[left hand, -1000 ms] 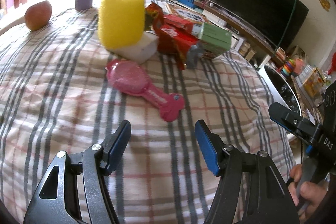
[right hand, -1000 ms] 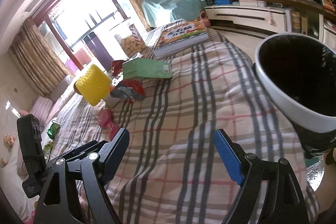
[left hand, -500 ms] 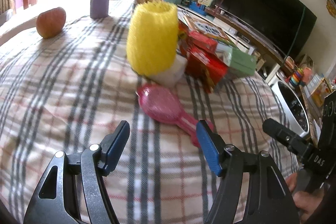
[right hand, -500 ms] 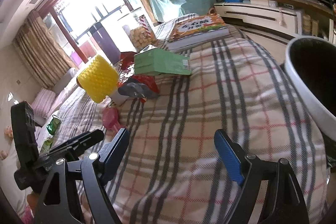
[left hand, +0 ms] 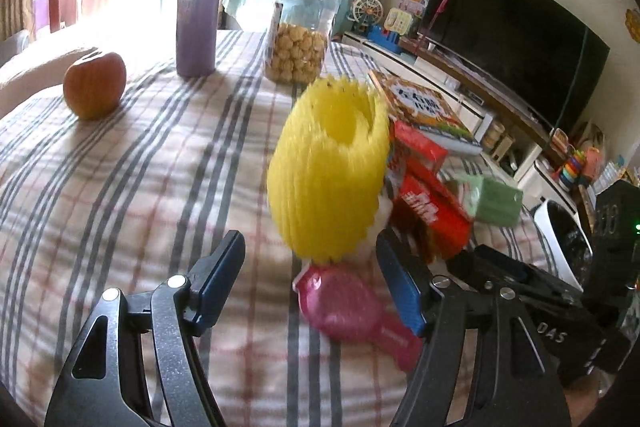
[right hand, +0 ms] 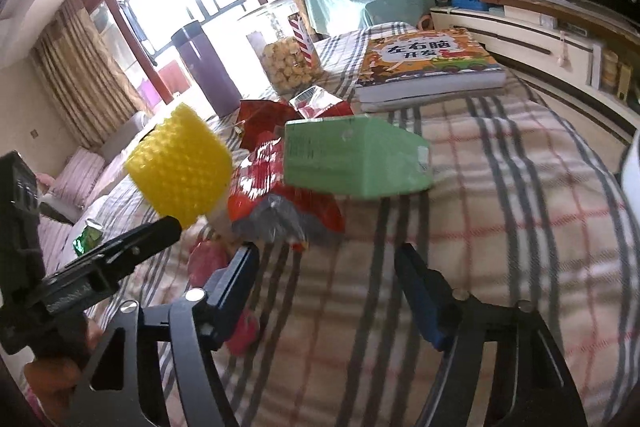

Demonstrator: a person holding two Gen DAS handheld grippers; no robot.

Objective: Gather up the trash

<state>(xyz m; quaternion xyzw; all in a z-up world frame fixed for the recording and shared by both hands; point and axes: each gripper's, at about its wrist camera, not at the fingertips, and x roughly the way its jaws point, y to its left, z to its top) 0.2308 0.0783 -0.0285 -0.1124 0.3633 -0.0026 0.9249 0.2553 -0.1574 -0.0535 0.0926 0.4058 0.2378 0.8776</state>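
Left wrist view: I see the left gripper [left hand: 310,277] with jaws parted, nothing between the pads, nothing touched; they have just been opening a little. Landmark is the yellow foam net sleeve [left hand: 330,171], standing upright on the plaid tablecloth [left hand: 132,187]. The gripper sits just in front of the sleeve. A pink plastic brush [left hand: 352,307] lies at the sleeve's foot, partly behind my right finger pad [left hand: 400,291]. Right of the sleeve, touching or nearly so: red snack wrappers [left hand: 432,203], then a green paper carton [left hand: 492,199] beyond them. Behind the sleeve: a clear jar of snacks [left hand: 298,39], a purple tumbler [left hand: 200,11], an apple [left hand: 95,85] far left. Cloth left of the sleeve is bare, plenty of room there. A white bin with black liner [left hand: 564,235] sits off the table edge, far right of the sleeve.

Right wrist view: the right gripper [right hand: 326,287] is also unclenched and holding nothing; its jaws have just been closing. It hangs over bare cloth in front of the wrappers [right hand: 280,195], which lie right of the sleeve [right hand: 180,167] with the carton [right hand: 352,159] resting against them. A picture book [right hand: 424,63] lies behind the carton. The cloth right of the carton is free out to the table edge. The left gripper's black body [right hand: 100,267] comes in just below the sleeve.
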